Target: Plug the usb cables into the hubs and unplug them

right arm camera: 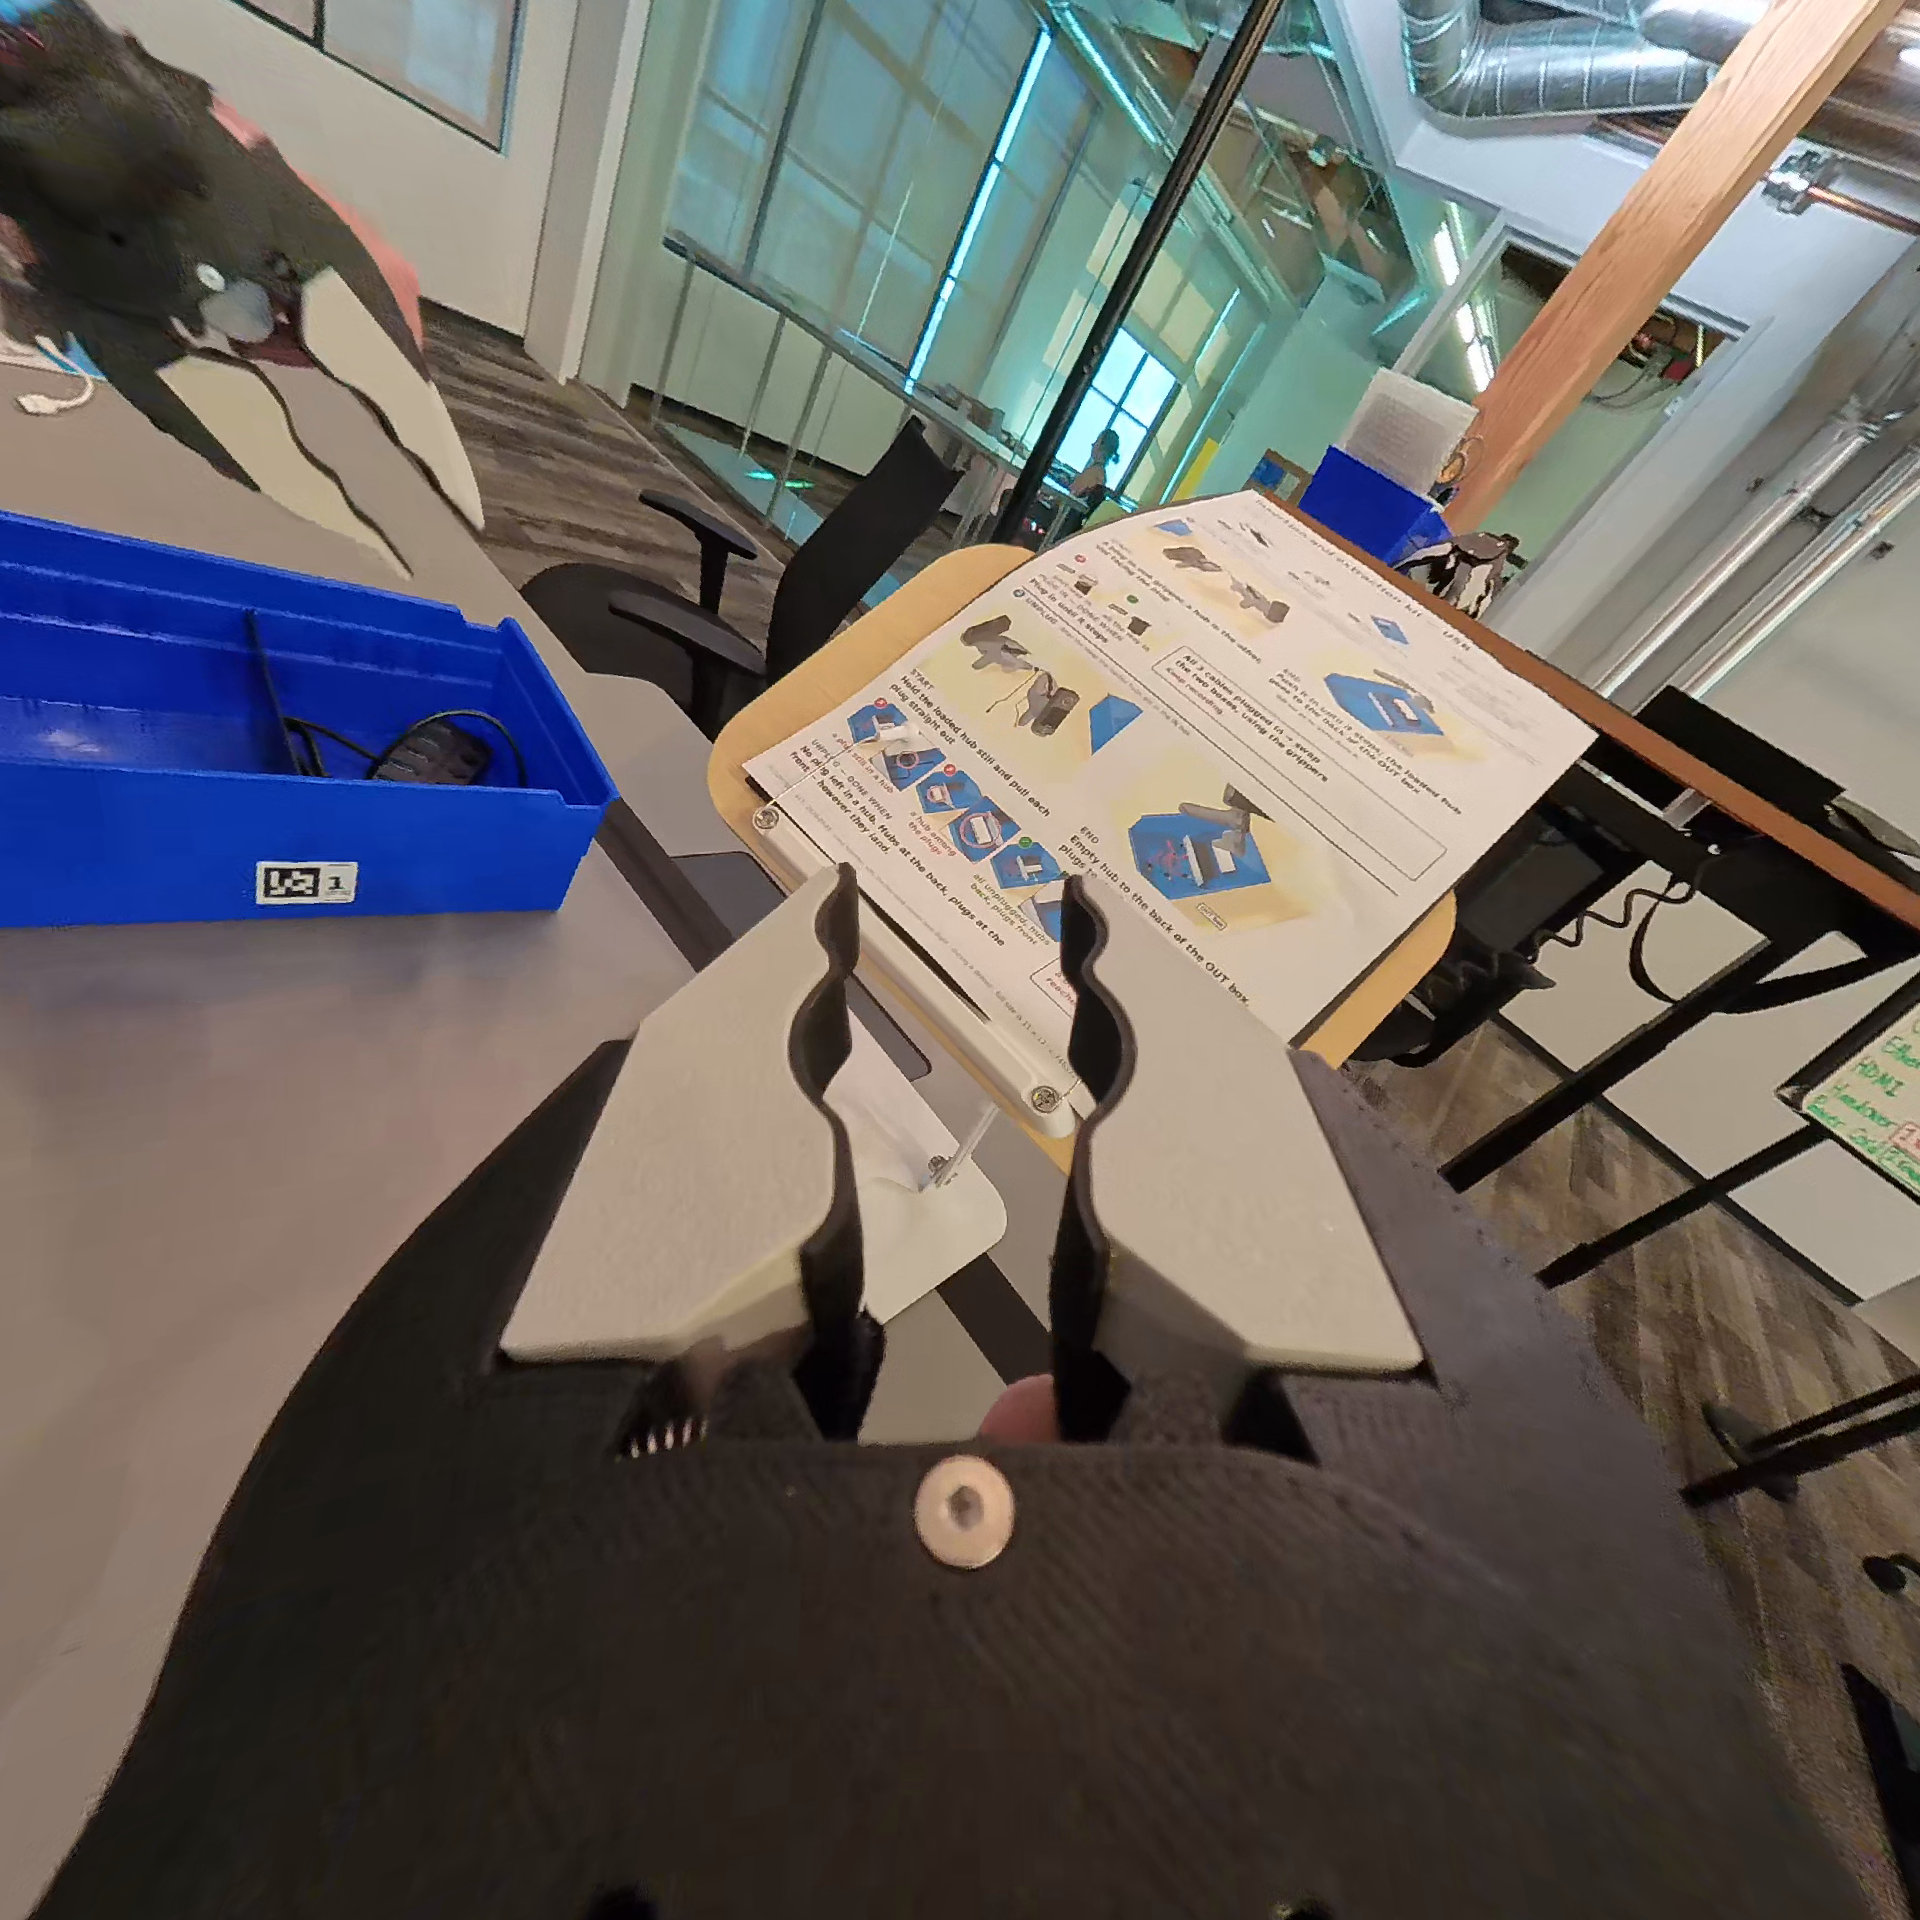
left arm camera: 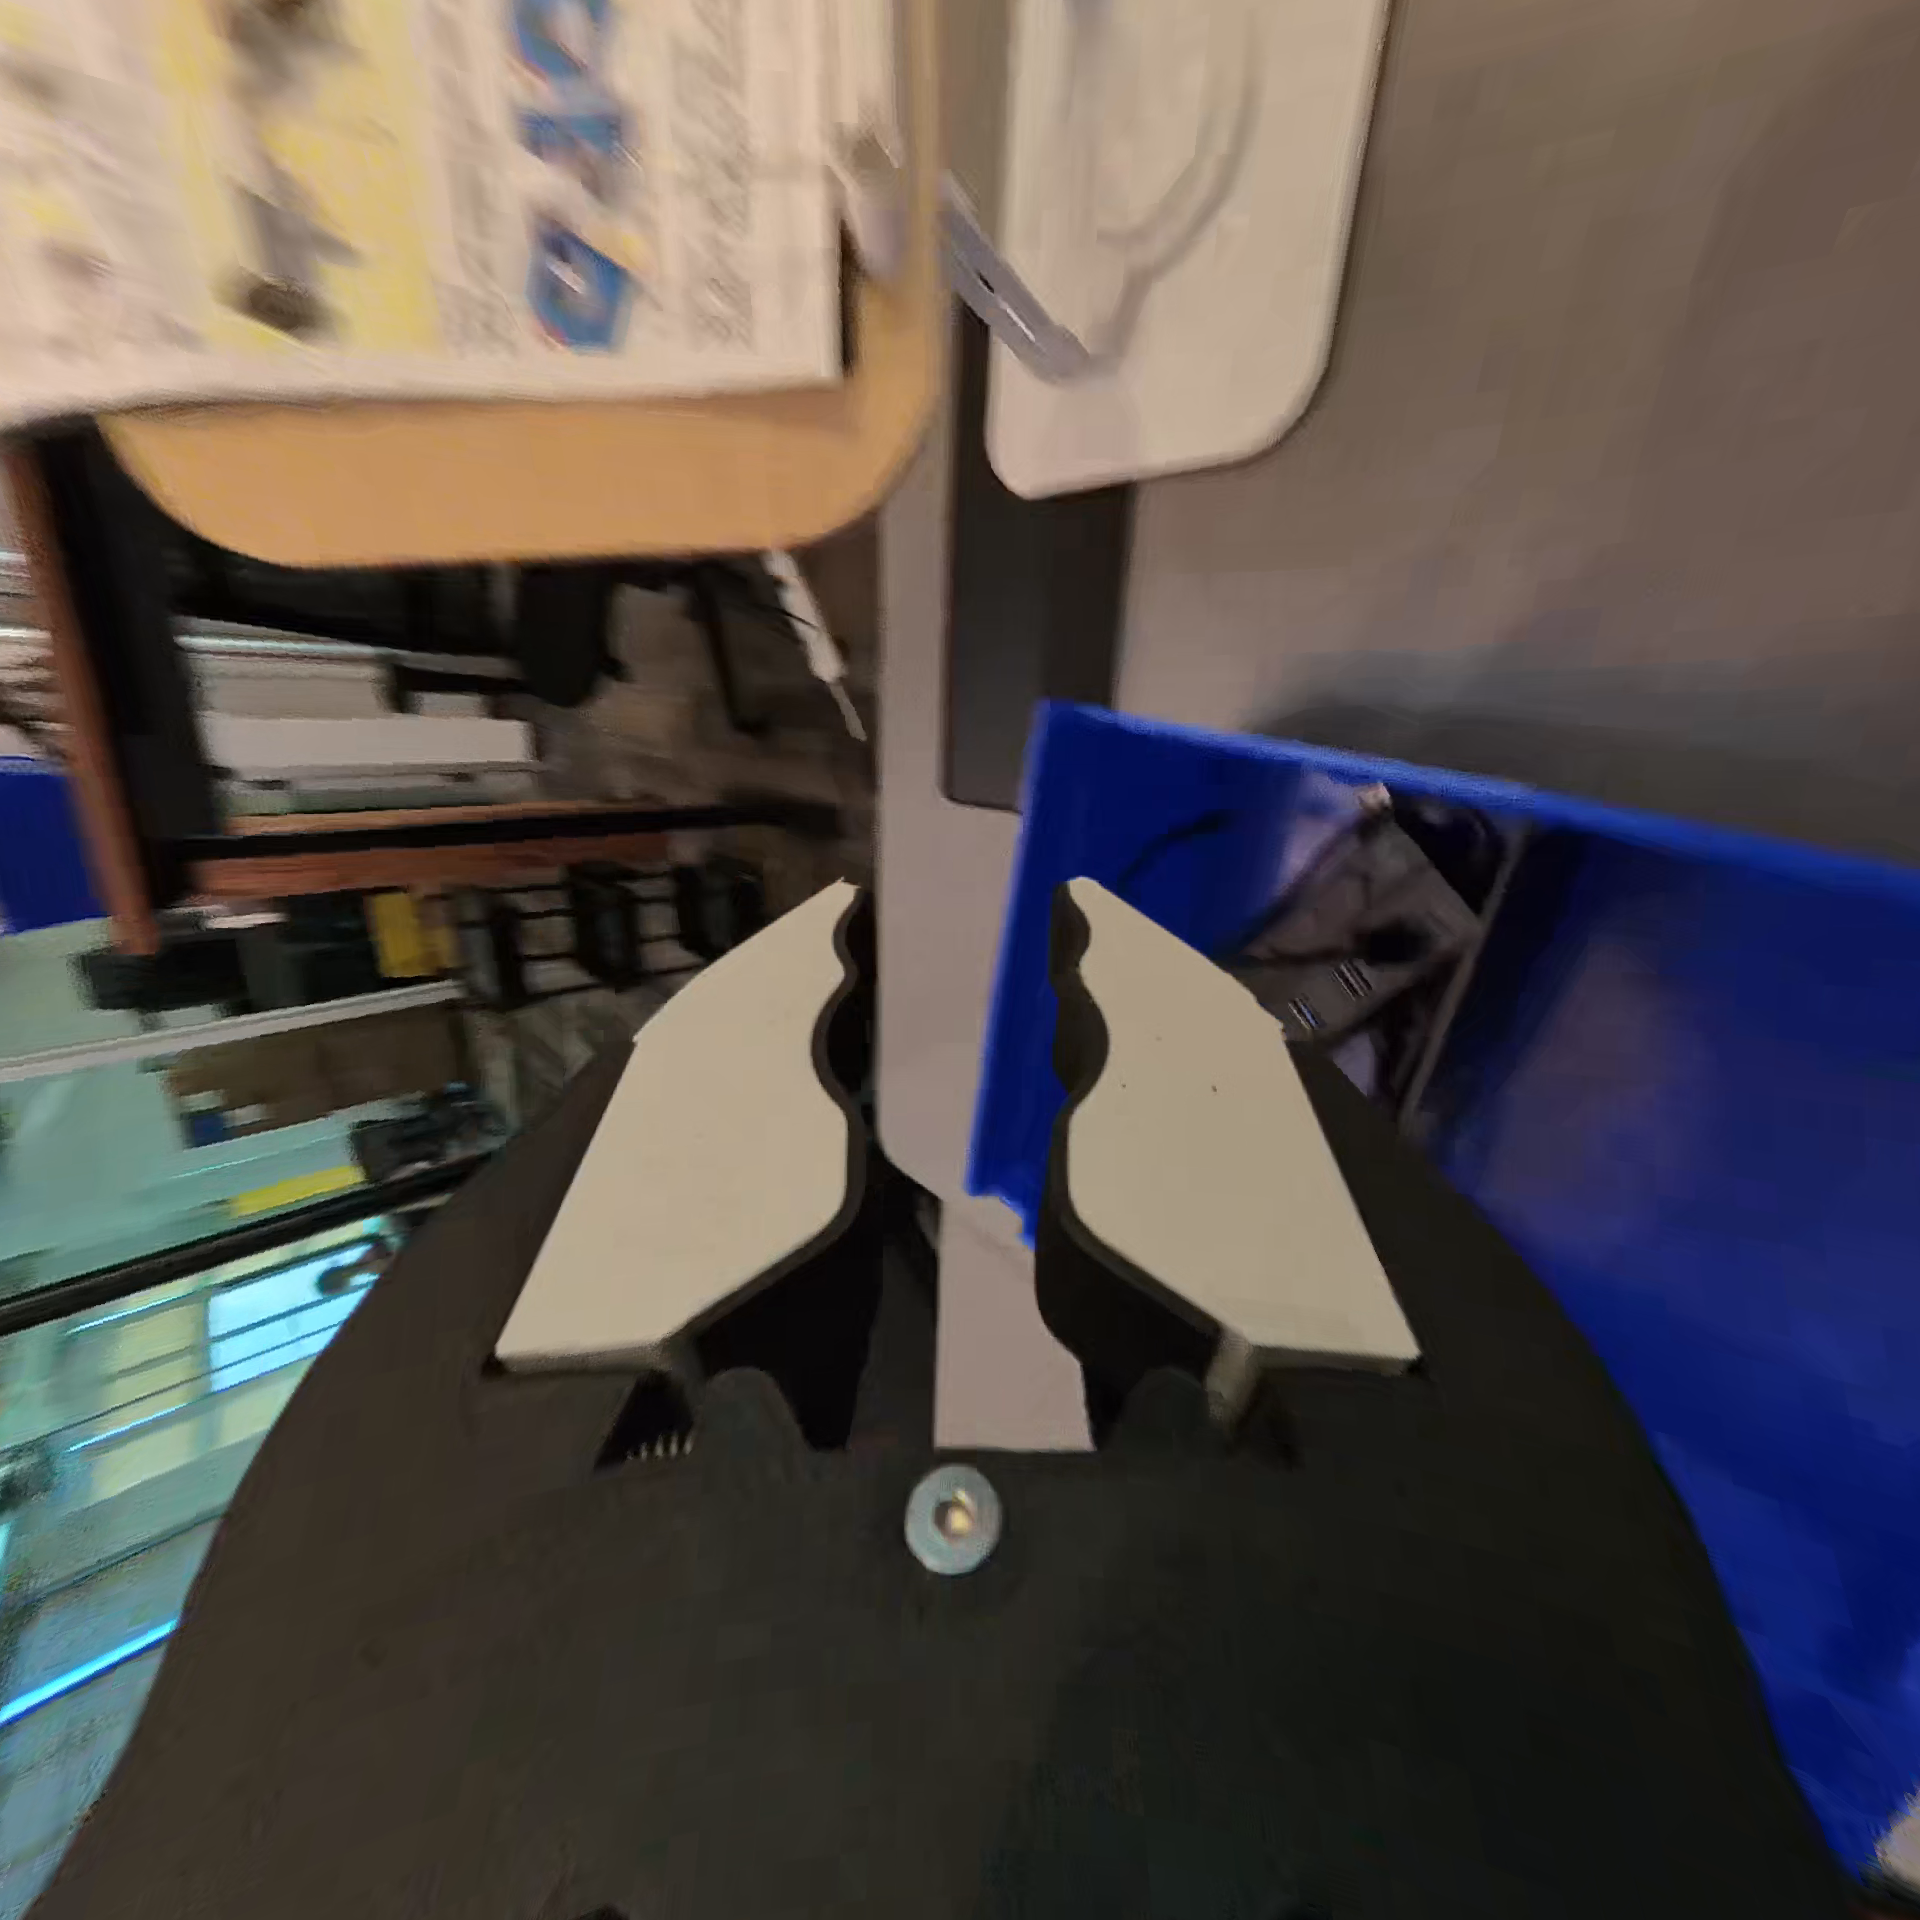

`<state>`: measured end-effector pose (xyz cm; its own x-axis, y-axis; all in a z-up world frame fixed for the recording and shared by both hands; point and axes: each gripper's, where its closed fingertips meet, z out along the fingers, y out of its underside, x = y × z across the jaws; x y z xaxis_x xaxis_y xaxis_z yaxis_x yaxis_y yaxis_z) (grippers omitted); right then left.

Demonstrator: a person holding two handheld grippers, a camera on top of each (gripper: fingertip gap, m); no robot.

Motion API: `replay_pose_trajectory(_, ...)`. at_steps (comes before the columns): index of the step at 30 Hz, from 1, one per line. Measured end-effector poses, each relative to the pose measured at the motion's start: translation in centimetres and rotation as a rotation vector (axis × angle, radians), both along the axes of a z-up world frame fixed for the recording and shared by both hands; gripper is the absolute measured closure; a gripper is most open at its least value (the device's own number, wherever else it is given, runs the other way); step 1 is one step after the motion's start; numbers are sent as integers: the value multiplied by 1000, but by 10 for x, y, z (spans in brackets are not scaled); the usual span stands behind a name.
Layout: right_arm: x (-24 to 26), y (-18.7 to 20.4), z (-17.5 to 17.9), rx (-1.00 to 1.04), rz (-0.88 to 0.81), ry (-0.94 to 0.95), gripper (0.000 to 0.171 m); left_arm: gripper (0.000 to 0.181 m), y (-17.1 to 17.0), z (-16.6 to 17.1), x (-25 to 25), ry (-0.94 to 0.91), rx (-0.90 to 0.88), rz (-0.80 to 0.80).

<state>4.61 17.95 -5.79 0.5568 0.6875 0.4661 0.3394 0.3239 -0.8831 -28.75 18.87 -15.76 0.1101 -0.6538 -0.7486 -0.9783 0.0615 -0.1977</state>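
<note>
Two grippers show. The left gripper (left arm camera: 961,894) has its jaws parted with a clear gap between the tips, and nothing sits between them; through the gap only the grey table (left arm camera: 1558,416) and a dark strip are seen. The left wrist view is rotated and blurred. The right gripper (right arm camera: 951,894) also has its jaws apart by a similar gap, holding nothing; its tips hang over the table edge in front of the sheet (right arm camera: 1195,727).

One blue bin (right arm camera: 312,831) stands on the table, left of the right gripper and just right of the left gripper's fingers in the left wrist view, where it appears as (left arm camera: 1558,1039). It has a small white tag on its front wall. Inside it lies one dark hub (right arm camera: 431,753) with a black cable (right arm camera: 281,707) looped around it; in the left wrist view the hub (left arm camera: 1361,987) shows a row of ports, though how many cannot be told. Whether any plug sits in the hub cannot be told.

One printed sheet rests on one tan board (right arm camera: 831,644) propped on a white stand (right arm camera: 935,1216) at the table's edge. One black office chair (right arm camera: 790,592) stands beyond the table. A second blue bin (right arm camera: 1361,509) shows far off behind the sheet.

In the right wrist view the left gripper (right arm camera: 416,540) hangs above the bin's far end, touching nothing.
</note>
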Motion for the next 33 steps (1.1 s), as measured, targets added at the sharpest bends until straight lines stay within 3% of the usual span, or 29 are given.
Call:
replay_pose_trajectory(5,-3,3,-10,-3,8,-42,133,139,5,-81,-59,222,-376,68)
replay_pose_trajectory(11,-5,4,-17,-17,54,-41,133,134,18,-147,-85,363,-568,35)
replay_pose_trajectory(15,-6,7,-21,-28,61,-44,133,133,21,-178,-86,344,-681,12)
replay_pose_trajectory(22,-10,11,-30,-50,74,-57,133,110,18,-201,-84,289,-834,16)
replay_pose_trajectory(33,-16,10,-35,-49,88,-82,133,122,15,-204,-82,279,-848,13)
